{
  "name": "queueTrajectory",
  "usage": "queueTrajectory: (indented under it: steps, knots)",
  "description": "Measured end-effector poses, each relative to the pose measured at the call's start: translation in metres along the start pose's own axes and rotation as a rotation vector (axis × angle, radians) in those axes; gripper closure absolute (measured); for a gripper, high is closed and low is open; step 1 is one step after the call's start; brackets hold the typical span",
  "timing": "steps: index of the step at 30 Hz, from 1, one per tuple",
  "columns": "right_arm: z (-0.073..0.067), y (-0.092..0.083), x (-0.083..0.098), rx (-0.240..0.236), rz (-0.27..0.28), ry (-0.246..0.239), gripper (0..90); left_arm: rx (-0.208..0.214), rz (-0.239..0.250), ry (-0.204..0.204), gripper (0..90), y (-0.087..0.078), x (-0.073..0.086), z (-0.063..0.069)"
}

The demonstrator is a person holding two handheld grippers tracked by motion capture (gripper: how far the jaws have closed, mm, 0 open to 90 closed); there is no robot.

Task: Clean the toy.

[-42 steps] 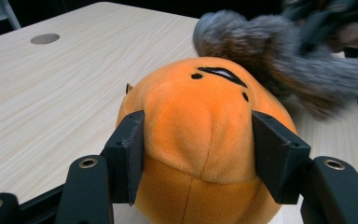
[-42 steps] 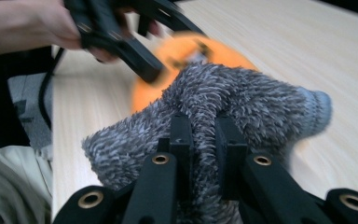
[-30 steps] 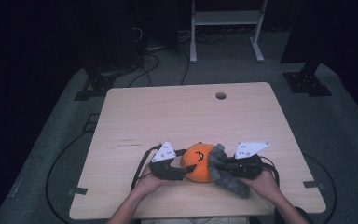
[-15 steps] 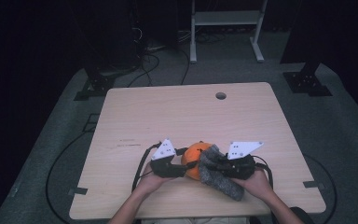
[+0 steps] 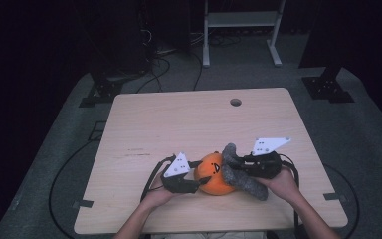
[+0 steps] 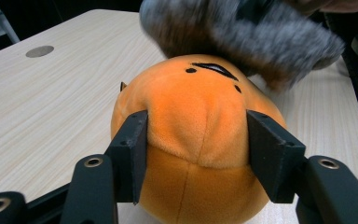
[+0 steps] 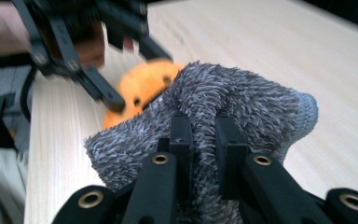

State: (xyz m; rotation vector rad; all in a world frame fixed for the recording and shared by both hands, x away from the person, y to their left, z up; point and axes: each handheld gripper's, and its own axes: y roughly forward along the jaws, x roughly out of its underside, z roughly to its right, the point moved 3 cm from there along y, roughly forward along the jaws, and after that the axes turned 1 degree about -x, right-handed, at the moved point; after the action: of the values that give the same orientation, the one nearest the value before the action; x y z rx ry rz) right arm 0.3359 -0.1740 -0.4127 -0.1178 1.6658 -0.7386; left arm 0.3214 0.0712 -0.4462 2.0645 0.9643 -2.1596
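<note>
The orange plush toy is seated near the front edge of the wooden table, pinched at its back by the left gripper so it is kept steady. A fuzzy grey sock is clamped in the right gripper and held against the toy's face, apparently to be pulled over it.

Your table is evenly lit; surroundings beyond it dark. Motion blur: the grey sock above the orange plush.
</note>
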Motion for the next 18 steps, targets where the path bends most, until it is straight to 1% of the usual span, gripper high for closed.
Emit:
queueTrajectory:
  steps: [1,2,3,4,5,6,7,9,11,13,14,15,16,17,18]
  knots:
    - [0.001,0.005,0.003,-0.009,-0.018,0.003,79.2,-0.011,-0.007,-0.025,32.6,0.0,0.0,-0.002]
    - [0.001,0.008,0.007,-0.022,-0.015,0.019,79.2,-0.022,-0.022,-0.066,24.2,0.001,0.001,-0.004]
    - [0.0,0.009,0.011,-0.039,-0.008,0.038,79.2,-0.022,-0.045,-0.109,16.5,0.003,0.002,-0.006]
    - [-0.001,0.009,0.014,-0.048,-0.006,0.049,79.2,-0.003,-0.059,-0.151,11.7,0.005,0.004,-0.008]
    - [-0.004,0.008,0.018,-0.046,0.001,0.049,79.2,0.014,-0.064,-0.173,10.6,0.007,0.005,-0.008]
    - [-0.006,0.007,0.021,-0.043,-0.008,0.045,79.2,0.03,-0.067,-0.18,12.1,0.007,0.005,-0.007]
    - [-0.008,0.005,0.022,-0.038,-0.015,0.037,79.2,0.051,-0.054,-0.174,17.9,0.007,0.005,-0.005]
    - [-0.011,0.0,0.024,-0.025,-0.037,0.022,79.2,0.03,-0.047,-0.11,28.2,0.006,0.002,0.0]
    - [-0.015,-0.009,0.017,-0.022,-0.036,-0.001,79.3,0.02,-0.044,-0.025,33.3,0.006,-0.003,0.007]
    - [-0.021,-0.016,0.005,-0.032,-0.011,-0.038,79.3,0.016,-0.043,0.023,35.8,0.007,-0.004,0.011]
    - [-0.023,-0.018,0.0,-0.037,-0.004,-0.055,79.3,0.016,-0.042,0.056,36.2,0.007,-0.006,0.015]
    - [-0.027,-0.018,-0.008,-0.054,0.002,-0.075,79.3,0.017,-0.043,0.081,36.5,0.008,-0.006,0.017]
    - [-0.031,-0.016,-0.014,-0.069,-0.002,-0.09,79.3,0.016,-0.042,0.108,36.7,0.008,-0.007,0.02]
    - [-0.034,-0.011,-0.019,-0.087,-0.016,-0.112,79.3,0.016,-0.043,0.123,36.9,0.008,-0.007,0.021]
    - [-0.035,-0.007,-0.02,-0.093,-0.033,-0.13,79.3,0.017,-0.047,0.144,37.1,0.007,-0.007,0.023]
